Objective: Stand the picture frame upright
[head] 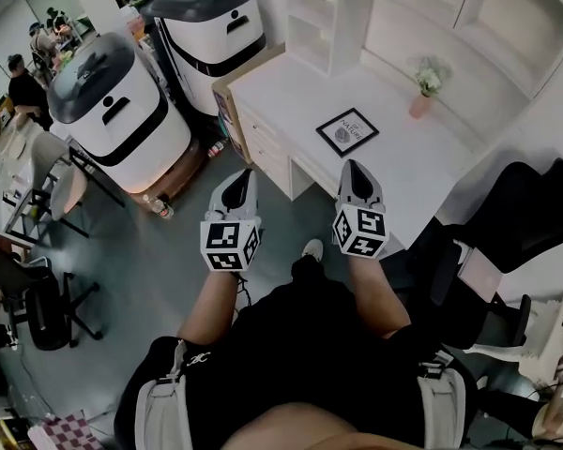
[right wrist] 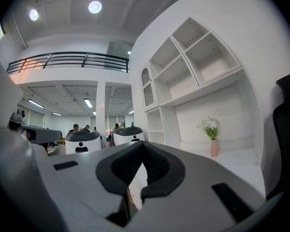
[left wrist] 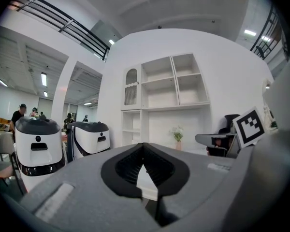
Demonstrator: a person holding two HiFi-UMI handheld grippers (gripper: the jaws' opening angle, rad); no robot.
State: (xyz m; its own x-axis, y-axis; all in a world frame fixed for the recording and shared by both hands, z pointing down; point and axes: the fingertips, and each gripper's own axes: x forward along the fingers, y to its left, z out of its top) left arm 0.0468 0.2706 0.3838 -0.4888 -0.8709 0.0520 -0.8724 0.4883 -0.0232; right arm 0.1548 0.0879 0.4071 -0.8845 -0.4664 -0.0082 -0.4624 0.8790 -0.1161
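The picture frame [head: 347,131] lies flat on the white desk [head: 291,87], at one o'clock from the left gripper [head: 238,181] and twelve o'clock from the right gripper [head: 355,172]. Both grippers' jaws are closed together, holding nothing.

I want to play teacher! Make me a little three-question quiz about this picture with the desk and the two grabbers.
1. True or false: the picture frame stands upright on the white desk.
2. What stands beyond the frame, by the wall? A. a pink vase of flowers B. a blue mug C. a red book
3. Fill in: the left gripper and right gripper are both ____, holding nothing.
Key: 1 false, it lies flat; 2 A; 3 shut.
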